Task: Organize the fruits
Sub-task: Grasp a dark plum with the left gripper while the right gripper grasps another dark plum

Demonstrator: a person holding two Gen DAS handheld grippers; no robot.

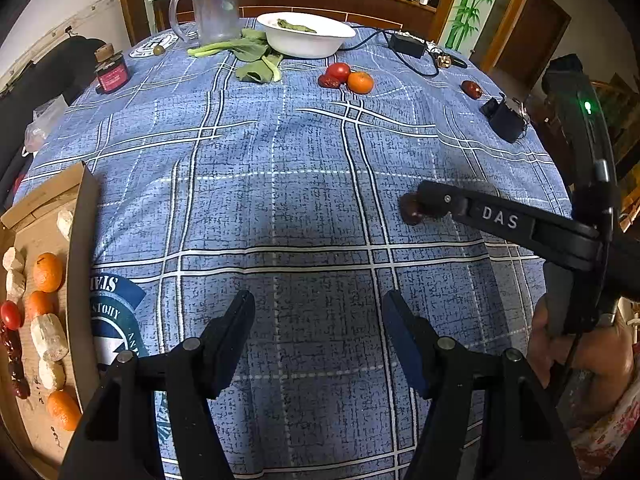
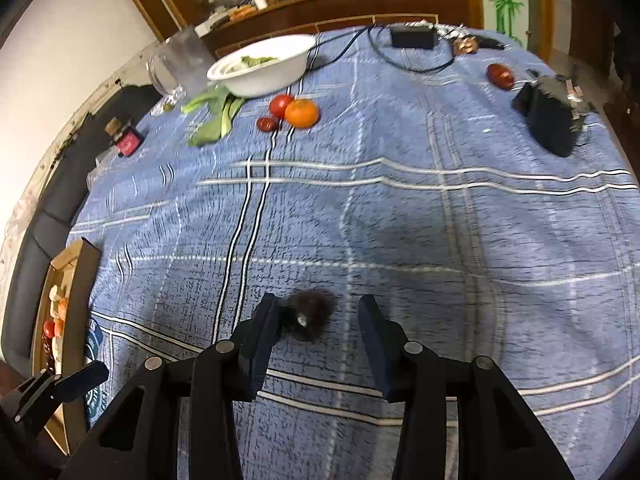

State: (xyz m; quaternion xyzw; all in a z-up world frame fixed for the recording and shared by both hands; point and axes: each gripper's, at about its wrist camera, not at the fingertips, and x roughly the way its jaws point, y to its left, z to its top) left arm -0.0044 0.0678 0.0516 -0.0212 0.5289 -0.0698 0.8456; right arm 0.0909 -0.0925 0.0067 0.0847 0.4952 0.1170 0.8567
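Observation:
A dark red date [image 2: 310, 314] lies on the blue plaid tablecloth between the open fingers of my right gripper [image 2: 316, 322], close to the left finger; it also shows in the left wrist view [image 1: 411, 209] beside the right gripper [image 1: 424, 204]. My left gripper [image 1: 318, 332] is open and empty above the cloth. A cardboard box [image 1: 82, 240] at the left holds oranges, a tomato, dates and pale chunks. A tomato [image 1: 339, 71], an orange [image 1: 360, 82] and a date [image 1: 328, 81] sit together at the far side. Another date [image 1: 472, 89] lies at the far right.
A white bowl [image 1: 306, 36] with greens, loose leafy greens [image 1: 248, 54], a clear jug [image 1: 212, 8], a small red jar [image 1: 111, 74], a black adapter with cable [image 1: 406, 45] and a black device [image 1: 506, 116] stand around the far table. A shelf is behind.

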